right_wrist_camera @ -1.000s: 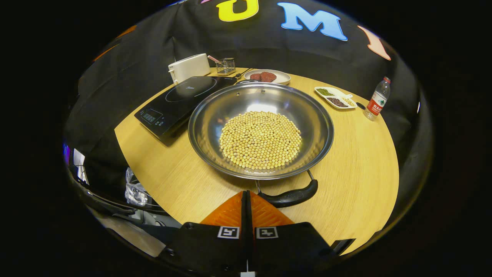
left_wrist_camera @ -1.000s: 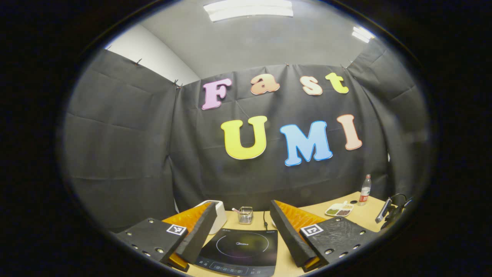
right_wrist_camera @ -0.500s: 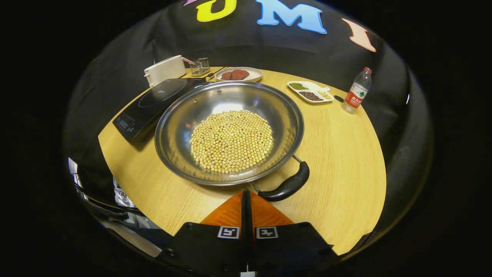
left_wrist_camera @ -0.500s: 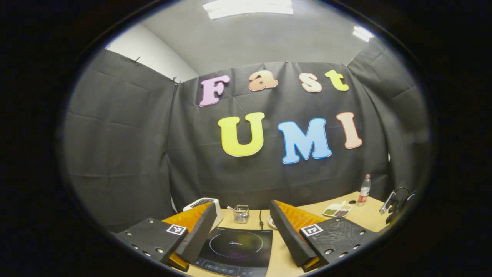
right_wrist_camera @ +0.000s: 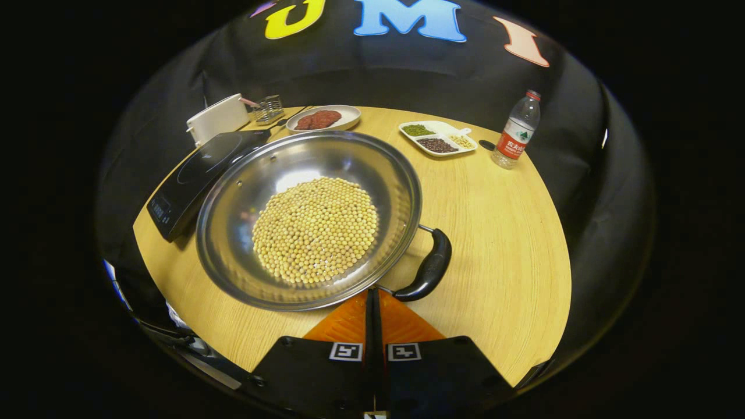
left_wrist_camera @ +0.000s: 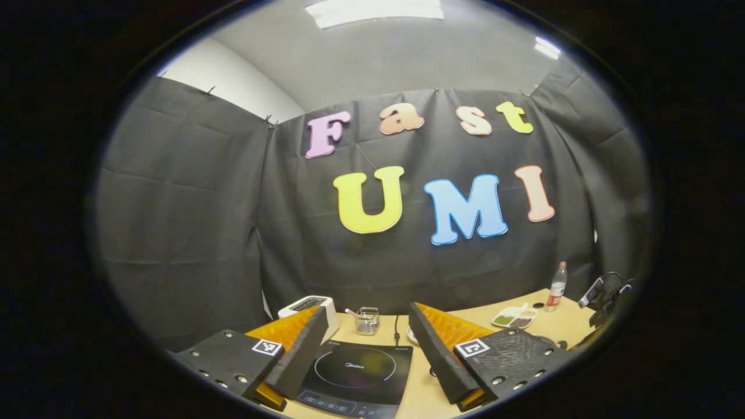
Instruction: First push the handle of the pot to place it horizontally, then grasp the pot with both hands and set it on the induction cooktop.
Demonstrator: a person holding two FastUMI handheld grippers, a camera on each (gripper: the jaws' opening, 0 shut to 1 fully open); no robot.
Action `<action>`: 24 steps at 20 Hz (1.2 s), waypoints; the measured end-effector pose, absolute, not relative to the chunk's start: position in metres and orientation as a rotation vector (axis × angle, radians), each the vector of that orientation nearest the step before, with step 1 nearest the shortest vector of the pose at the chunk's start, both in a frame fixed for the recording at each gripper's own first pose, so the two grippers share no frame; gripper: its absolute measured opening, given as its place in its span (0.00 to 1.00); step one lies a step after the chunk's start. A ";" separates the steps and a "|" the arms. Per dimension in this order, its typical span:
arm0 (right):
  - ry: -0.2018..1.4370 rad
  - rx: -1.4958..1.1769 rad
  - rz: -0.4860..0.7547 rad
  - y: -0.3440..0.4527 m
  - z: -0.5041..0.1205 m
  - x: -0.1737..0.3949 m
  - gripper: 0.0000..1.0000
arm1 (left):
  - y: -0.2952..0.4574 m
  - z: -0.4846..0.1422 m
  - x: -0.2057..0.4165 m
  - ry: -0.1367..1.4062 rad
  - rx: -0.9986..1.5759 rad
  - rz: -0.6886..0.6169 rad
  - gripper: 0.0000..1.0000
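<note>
A wide steel pot holding soybeans stands on the round wooden table. Its black handle points to the right and toward me in the right gripper view. My right gripper is shut with nothing held, and its tips touch the near end of that handle by the pot's rim. The black induction cooktop lies just left of the pot, under its rim. My left gripper hangs open above the table, and the cooktop lies between its fingers.
Behind the pot are a white appliance, a wire basket, a plate of meat, a divided tray of beans and a water bottle. A black device sits at the table's right edge.
The pot has turned on the table: its handle swung from the near side toward the right, with my shut right gripper against it. The left gripper barely shifted.
</note>
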State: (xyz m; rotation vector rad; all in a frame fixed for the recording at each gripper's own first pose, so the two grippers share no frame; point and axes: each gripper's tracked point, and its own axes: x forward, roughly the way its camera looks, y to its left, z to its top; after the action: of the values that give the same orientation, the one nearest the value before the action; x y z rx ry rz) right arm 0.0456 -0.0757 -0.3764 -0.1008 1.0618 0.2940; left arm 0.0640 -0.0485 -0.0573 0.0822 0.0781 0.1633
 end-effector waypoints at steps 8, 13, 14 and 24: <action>0.995 -0.079 0.163 -0.098 -0.376 0.076 0.02 | -0.065 -0.089 0.073 0.142 0.063 0.154 0.88; 0.875 0.008 0.150 -0.097 -0.338 0.074 0.39 | -0.086 -0.131 0.090 0.230 0.018 0.067 0.92; 0.839 0.031 0.137 -0.098 -0.330 0.078 0.63 | -0.091 -0.142 0.094 0.252 0.006 0.048 0.92; 0.736 0.044 0.020 -0.114 -0.320 0.106 0.93 | -0.156 -0.267 0.136 0.511 -0.004 -0.153 0.88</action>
State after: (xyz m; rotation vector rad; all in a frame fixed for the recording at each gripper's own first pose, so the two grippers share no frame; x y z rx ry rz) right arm 0.1057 -0.1136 -0.3202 0.0444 0.7360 0.0200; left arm 0.1361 -0.1564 -0.2668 -0.0036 0.5107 -0.1530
